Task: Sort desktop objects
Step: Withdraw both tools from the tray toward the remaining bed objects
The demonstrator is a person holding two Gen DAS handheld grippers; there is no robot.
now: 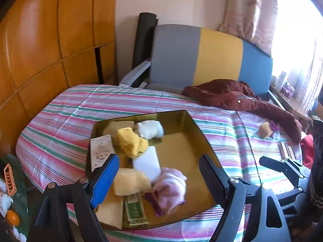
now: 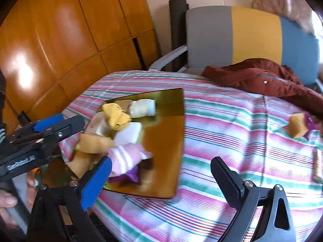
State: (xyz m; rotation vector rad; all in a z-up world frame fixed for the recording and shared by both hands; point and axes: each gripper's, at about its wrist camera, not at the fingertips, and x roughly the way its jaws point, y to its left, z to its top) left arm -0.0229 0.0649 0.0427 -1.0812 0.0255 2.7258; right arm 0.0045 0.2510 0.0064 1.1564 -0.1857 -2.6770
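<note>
Hovering with both the left gripper (image 1: pixel 159 173) and right gripper (image 2: pixel 161 177) released and empty, we see the tray (image 1: pixel 181 141) mostly filled; a sponge (image 2: pixel 297 125) beyond it remains.

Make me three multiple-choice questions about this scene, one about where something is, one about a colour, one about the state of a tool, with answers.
1. Where does the pink striped sock lie?
A. in the gold tray
B. on the chair
C. on the floor

2. What colour is the jacket at the far side of the striped cover?
A. green
B. dark red
C. white

3. How is the right tool?
A. shut on a sock
B. shut on nothing
C. open, holding nothing

Answers: 1 A, the sock rests inside the tray's rim. 2 B, the fabric is maroon. 3 C, its jaws stand wide apart with only the cover behind them.
</note>
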